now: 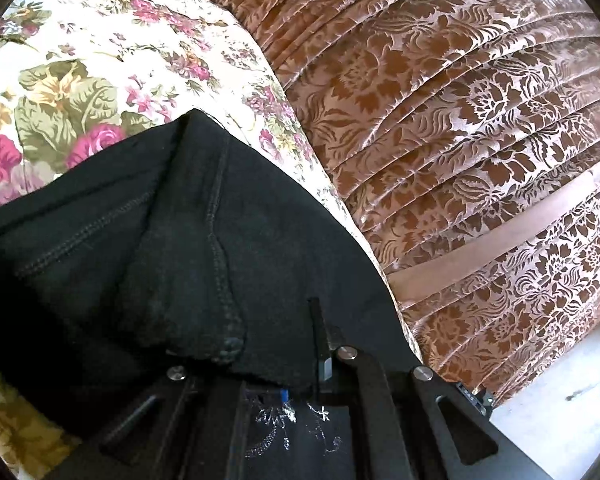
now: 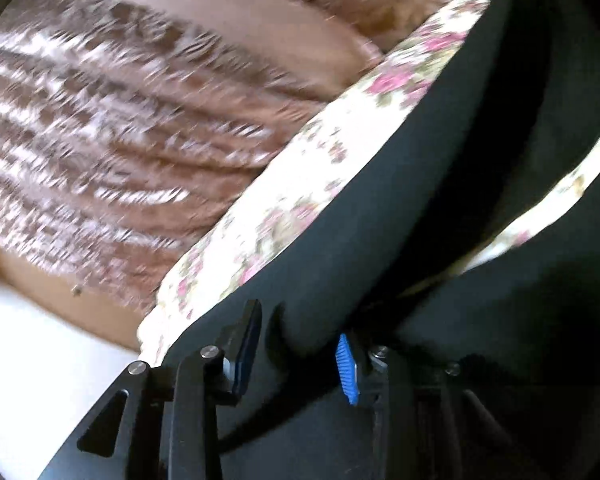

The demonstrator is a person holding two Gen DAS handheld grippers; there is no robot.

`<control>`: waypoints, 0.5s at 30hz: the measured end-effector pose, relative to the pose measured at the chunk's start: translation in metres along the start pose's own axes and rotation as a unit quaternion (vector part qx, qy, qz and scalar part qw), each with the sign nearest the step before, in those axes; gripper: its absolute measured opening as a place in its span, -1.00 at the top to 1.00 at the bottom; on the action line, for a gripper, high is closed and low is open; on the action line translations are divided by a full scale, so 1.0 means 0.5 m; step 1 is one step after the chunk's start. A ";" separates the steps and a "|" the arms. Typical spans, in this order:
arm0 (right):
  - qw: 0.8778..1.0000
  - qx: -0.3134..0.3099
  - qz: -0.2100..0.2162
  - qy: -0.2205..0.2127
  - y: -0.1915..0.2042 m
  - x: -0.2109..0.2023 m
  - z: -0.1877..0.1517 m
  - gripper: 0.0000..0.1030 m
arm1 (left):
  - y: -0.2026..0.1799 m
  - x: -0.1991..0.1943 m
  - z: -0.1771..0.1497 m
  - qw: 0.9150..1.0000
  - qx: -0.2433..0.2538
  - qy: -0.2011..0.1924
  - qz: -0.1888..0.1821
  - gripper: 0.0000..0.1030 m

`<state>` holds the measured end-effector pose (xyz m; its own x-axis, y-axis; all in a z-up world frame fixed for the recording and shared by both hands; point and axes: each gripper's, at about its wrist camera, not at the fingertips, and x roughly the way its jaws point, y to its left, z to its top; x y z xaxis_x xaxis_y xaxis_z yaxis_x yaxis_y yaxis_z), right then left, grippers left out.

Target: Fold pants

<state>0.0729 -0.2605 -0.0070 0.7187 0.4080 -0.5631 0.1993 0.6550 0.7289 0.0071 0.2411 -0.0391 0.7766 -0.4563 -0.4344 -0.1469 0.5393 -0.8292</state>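
Black pants (image 1: 172, 240) lay on floral bedsheet (image 1: 100, 60), beside brown damask bedspread (image 1: 460, 120). Soft, limp, thick-seamed knit; likely light, best taken at hem or seam. Left gripper (image 1: 300, 392) clamped tight on the hem edge. Right gripper (image 2: 296, 360) part-open, a fold between its jaws, unpinched.

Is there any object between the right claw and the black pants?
No. In the right wrist view, a fold of the black pants lies directly between the fingers of the open right claw, with nothing visible in the way. Only the floral bedspread lies beside it.
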 end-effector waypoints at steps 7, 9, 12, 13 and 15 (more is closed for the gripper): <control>1.000 0.014 -0.013 -0.013 -0.039 -0.013 0.063 0.81 | -0.013 -0.006 0.030 1.000 -0.001 -0.011 -0.019 0.88; 0.999 -0.026 -0.004 -0.027 -0.002 -0.044 0.057 0.81 | -0.031 -0.025 0.055 0.999 0.007 -0.029 -0.031 0.88; 0.991 -0.117 0.017 -0.056 0.068 -0.108 0.025 0.81 | -0.040 -0.055 0.087 0.997 0.003 -0.052 -0.054 0.88; 0.988 -0.139 0.030 -0.061 0.083 -0.127 0.010 0.81 | -0.036 -0.069 0.098 0.996 -0.006 -0.058 -0.066 0.87; 0.983 -0.169 0.045 -0.056 0.094 -0.153 -0.021 0.81 | -0.018 -0.088 0.108 0.996 -0.015 -0.058 -0.065 0.87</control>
<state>0.0203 -0.2541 0.0664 0.7956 0.4144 -0.4419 -0.0879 0.8007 0.5926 0.0074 0.2945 0.0065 0.8553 -0.4357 -0.2805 -0.0573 0.4586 -0.8868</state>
